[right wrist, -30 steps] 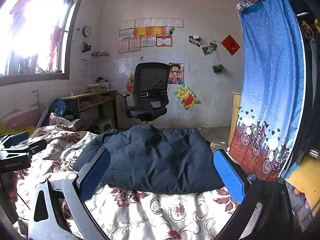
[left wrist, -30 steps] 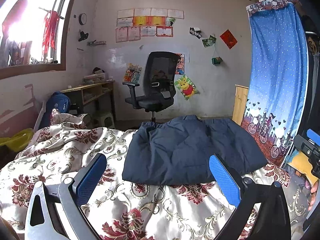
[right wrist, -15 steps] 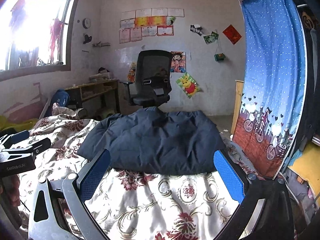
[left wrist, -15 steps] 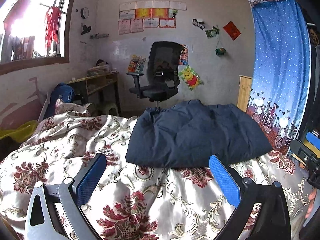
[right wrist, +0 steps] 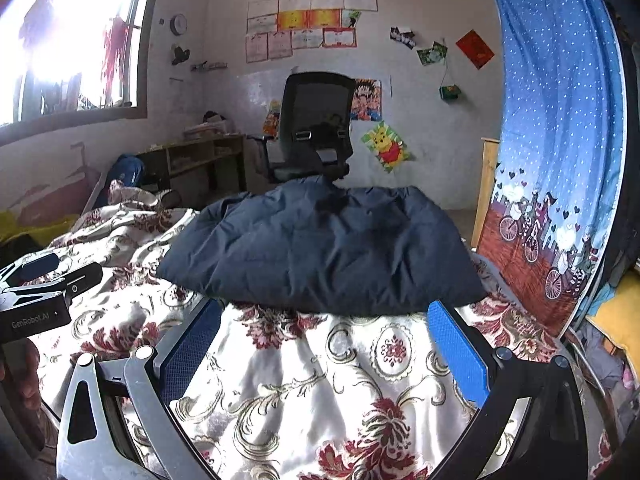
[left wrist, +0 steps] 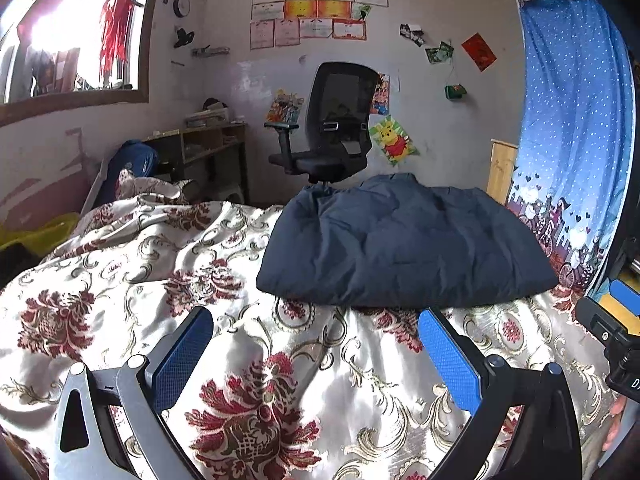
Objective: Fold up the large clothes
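A dark navy padded jacket (left wrist: 404,244) lies folded in a thick bundle on the floral bedspread (left wrist: 160,264), toward the bed's far right side. It also shows in the right wrist view as the same navy jacket (right wrist: 320,248). My left gripper (left wrist: 316,344) hovers open above the bedspread, short of the jacket's near edge, with nothing between its blue pads. My right gripper (right wrist: 324,340) is open too, just in front of the jacket's near edge and holding nothing. Each gripper's body shows at the edge of the other's view.
A black office chair (left wrist: 332,132) stands beyond the bed by the poster-covered wall. A wooden desk (left wrist: 200,148) and a blue backpack (left wrist: 132,164) sit at the left under the window. A blue curtain (left wrist: 572,120) hangs close on the right. A hand (right wrist: 20,372) grips the left tool.
Both grippers have drawn back and tilted down, so more bedspread now fills the foreground. The jacket sits higher in both views. Both stay open and empty.
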The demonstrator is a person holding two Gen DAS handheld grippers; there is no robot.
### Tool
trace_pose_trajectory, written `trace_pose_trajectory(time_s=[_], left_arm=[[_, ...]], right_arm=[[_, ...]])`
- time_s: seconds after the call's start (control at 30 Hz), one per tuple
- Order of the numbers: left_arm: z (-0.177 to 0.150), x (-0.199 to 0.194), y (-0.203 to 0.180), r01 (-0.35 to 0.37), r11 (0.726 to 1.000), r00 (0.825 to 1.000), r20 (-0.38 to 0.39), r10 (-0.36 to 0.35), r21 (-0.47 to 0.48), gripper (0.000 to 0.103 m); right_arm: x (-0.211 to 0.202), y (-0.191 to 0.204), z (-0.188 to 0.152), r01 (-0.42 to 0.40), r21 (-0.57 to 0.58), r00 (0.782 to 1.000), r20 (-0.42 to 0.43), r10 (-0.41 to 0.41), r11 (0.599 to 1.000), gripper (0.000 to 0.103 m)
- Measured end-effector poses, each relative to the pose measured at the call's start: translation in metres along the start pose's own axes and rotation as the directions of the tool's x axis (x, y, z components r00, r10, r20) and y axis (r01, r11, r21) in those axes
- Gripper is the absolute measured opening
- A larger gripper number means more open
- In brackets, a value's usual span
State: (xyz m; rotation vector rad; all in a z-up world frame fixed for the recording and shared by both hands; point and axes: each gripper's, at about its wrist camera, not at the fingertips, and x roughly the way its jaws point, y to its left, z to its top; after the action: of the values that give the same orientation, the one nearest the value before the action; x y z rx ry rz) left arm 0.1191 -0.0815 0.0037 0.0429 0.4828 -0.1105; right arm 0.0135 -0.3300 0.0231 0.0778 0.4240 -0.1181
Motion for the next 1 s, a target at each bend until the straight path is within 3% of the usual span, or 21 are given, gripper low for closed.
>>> trace_pose_trajectory(time_s=[0.3, 1.0], left_arm=[[-0.011, 0.014, -0.001, -0.022, 1.000, 0.999, -0.050, 0.021, 0.000, 0.103], [-0.014, 0.013, -0.004, -0.037, 0.999, 0.998, -0.043, 0.038, 0.014, 0.103]], right_arm=[[0.008, 0.004, -0.007, 0.003, -0.020, 1.000, -0.030, -0.003, 1.000, 0.102], [0.018, 0.000, -0.012, 0.008, 0.004, 0.998, -0.063, -0.007, 1.000, 0.102]])
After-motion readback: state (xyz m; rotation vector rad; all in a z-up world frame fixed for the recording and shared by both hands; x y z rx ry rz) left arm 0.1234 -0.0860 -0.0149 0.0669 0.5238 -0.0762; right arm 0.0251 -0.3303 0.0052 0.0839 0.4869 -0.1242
